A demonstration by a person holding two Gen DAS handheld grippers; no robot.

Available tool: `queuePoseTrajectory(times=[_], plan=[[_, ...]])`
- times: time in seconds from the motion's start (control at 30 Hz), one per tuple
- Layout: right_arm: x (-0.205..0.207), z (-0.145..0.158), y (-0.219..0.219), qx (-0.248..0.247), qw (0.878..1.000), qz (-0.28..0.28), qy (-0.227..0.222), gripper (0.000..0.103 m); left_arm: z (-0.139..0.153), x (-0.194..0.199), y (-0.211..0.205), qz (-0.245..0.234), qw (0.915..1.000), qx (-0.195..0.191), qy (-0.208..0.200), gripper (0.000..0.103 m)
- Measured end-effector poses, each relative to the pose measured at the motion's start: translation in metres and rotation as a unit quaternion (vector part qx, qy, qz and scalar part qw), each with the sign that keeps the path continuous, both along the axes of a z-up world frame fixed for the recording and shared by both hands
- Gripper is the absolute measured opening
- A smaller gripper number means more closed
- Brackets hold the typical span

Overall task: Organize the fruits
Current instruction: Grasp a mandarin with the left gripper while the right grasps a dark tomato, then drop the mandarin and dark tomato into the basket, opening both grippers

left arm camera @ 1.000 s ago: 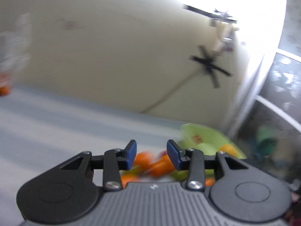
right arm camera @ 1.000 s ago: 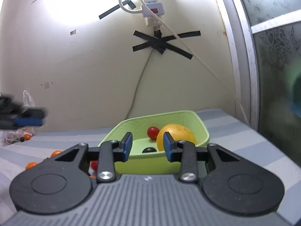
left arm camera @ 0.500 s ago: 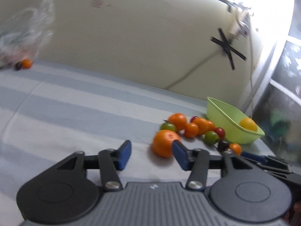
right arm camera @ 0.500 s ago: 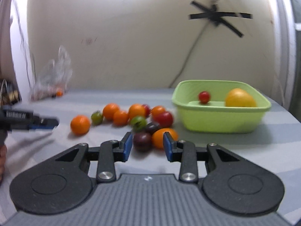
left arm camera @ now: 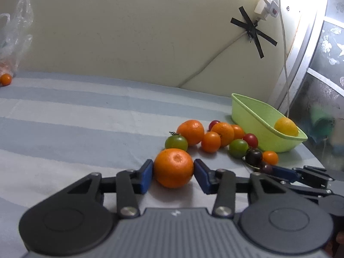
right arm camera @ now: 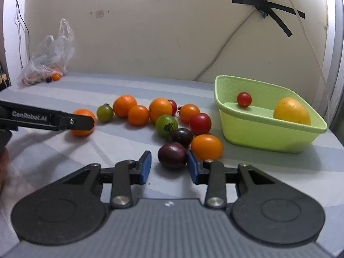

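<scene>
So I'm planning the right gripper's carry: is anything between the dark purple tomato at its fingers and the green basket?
Yes. An orange tomato lies just right of the dark purple tomato, on the straight line to the green basket. The right gripper is open around the purple one, so lifting over looks safer than sliding.

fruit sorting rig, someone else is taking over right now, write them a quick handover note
Left gripper: open, fingers on either side of an orange on the cloth; whether the pads touch it is unclear.
Right gripper: open around a dark plum-coloured tomato, not closed on it.
Basket: green, at the right, holding a yellow citrus and a red tomato.
Loose pile: oranges and green, red, orange and dark tomatoes on the striped cloth, left of the basket.
Done: two fruits are in the basket.
Left: close on both fruits, carry them over, then clear the pile. A plastic bag at the far left has more fruit beside it.
</scene>
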State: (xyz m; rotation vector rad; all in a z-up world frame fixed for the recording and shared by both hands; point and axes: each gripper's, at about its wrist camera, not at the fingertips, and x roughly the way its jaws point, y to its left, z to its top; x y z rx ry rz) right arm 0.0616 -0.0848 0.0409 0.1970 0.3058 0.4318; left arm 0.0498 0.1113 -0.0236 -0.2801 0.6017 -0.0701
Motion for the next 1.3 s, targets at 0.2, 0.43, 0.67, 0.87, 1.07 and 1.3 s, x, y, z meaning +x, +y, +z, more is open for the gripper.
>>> queuePoseTrajectory(times=[0.2, 0.43, 0.67, 0.87, 1.07, 1.3], plan=[[-0.016, -0.001, -0.006, 0.019, 1.000, -0.010, -0.022, 0.032, 0.002, -0.027, -0.017, -0.042, 0.9982, -0.032, -0.027, 0.041], [-0.065, -0.009, -0.009, -0.002, 0.998, 0.016, -0.061, 0.032, -0.001, -0.037, -0.074, -0.128, 0.9910, -0.038, -0.010, 0.041], [-0.076, -0.027, -0.027, -0.037, 0.998, -0.006, -0.047, 0.032, -0.001, -0.042, -0.112, -0.143, 0.9888, 0.042, -0.014, 0.047], [-0.072, -0.032, -0.032, -0.015, 0.999, 0.006, -0.028, 0.035, -0.002, -0.044, -0.109, -0.136, 0.9896, 0.043, -0.017, 0.041], [-0.076, -0.032, -0.045, 0.028, 0.999, 0.004, -0.047, 0.032, 0.025, -0.025, -0.110, -0.150, 0.9878, 0.007, -0.041, 0.041], [-0.047, -0.010, -0.082, 0.079, 0.988, -0.080, -0.104, 0.032, 0.062, 0.061, -0.132, -0.166, 0.9838, -0.004, -0.069, 0.041]])
